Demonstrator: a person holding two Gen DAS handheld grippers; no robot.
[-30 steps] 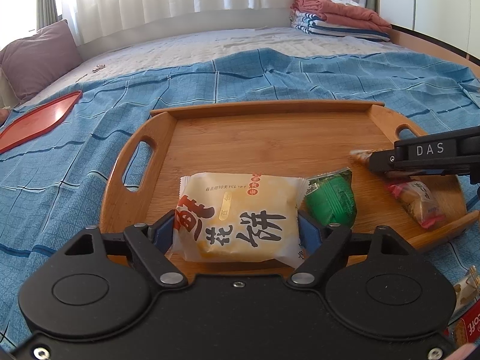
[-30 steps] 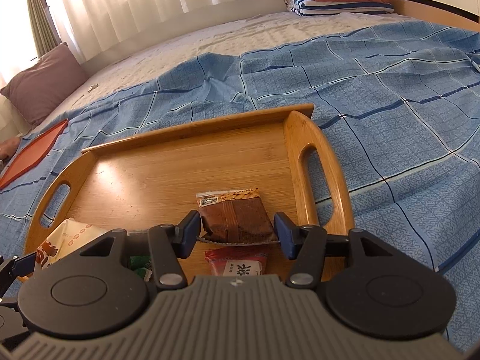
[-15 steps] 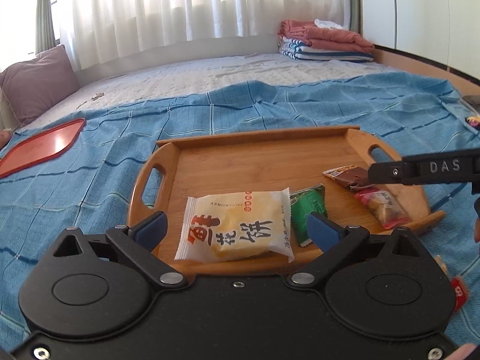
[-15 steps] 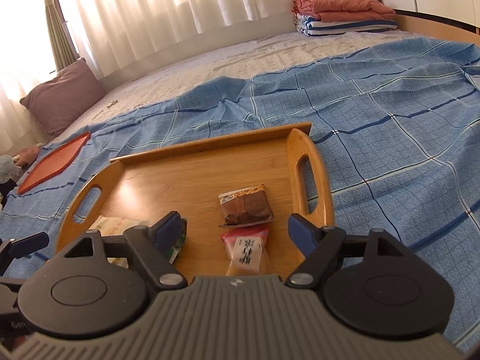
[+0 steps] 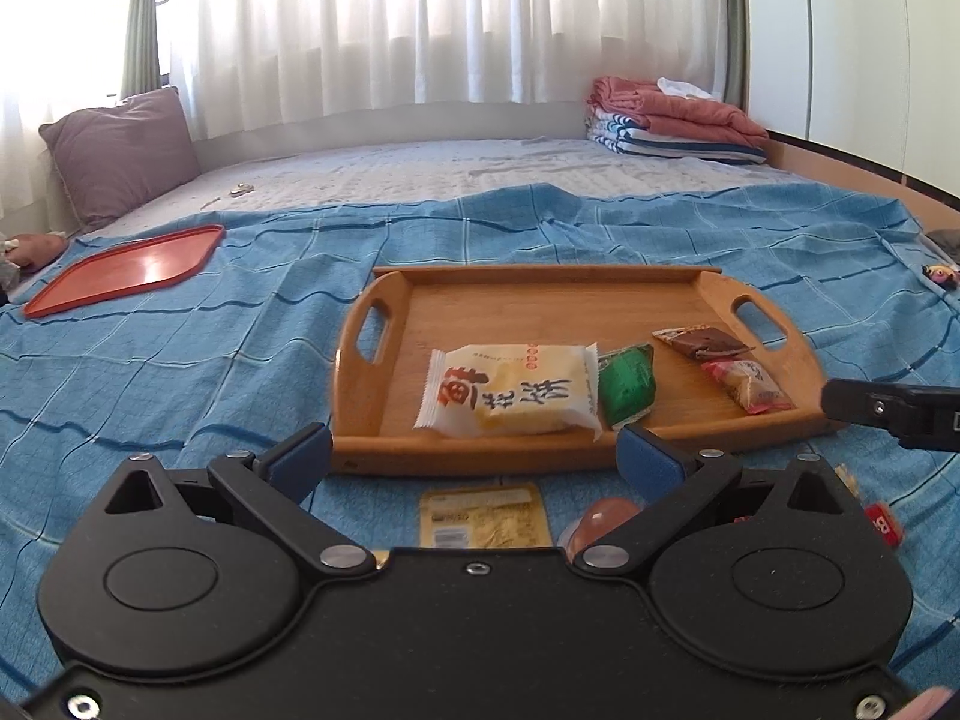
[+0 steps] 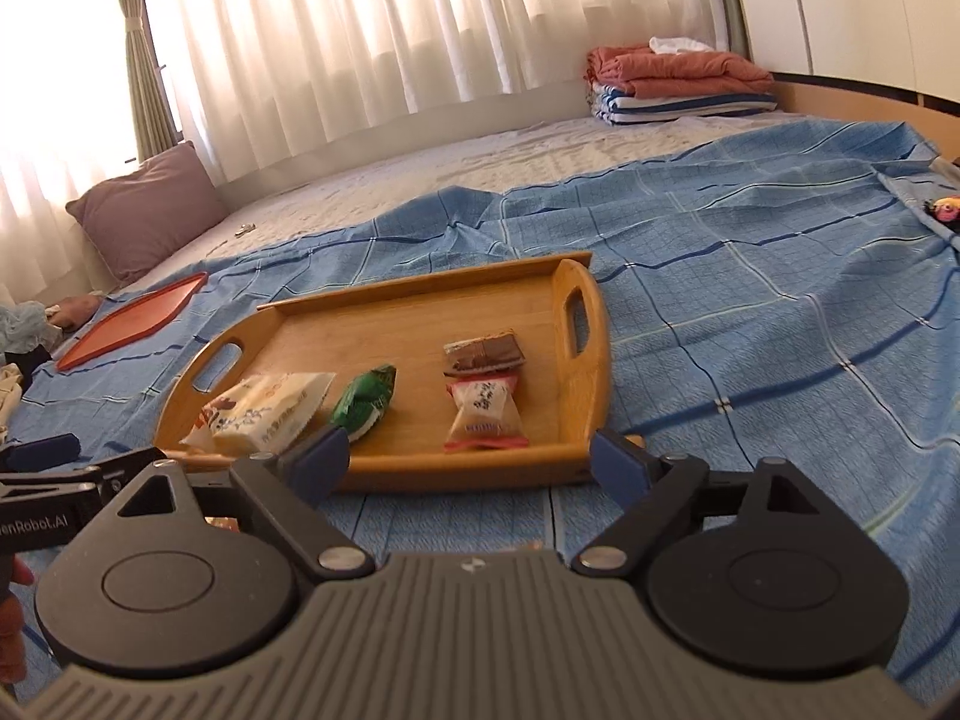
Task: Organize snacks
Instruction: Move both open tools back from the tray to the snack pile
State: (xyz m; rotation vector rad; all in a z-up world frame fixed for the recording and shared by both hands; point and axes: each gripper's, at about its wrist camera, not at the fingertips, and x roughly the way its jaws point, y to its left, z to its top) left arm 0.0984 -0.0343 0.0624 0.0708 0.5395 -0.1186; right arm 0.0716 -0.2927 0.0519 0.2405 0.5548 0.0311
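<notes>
Left wrist view: both tongs, left gripper [image 5: 474, 450] and right gripper [image 6: 465, 459], gape wide and empty short of the wooden tray [image 5: 576, 303], so fetching the yellow packet [image 5: 483, 516] beneath looks next.

A home bedroom — bed [image 5: 480, 174], pillow [image 5: 120, 150], curtains [image 5: 420, 18], folded blankets [image 5: 672, 117].

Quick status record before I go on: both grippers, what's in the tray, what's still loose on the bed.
left gripper: open, empty, short of the tray
right gripper: open, empty, short of the tray
wooden tray: on the blue sheet
in tray, left to right: yellow pastry pack, green packet, brown bar, red-white candy pack
loose by left gripper: yellow packet, pinkish item, partly hidden
elsewhere: red tray, empty
</notes>
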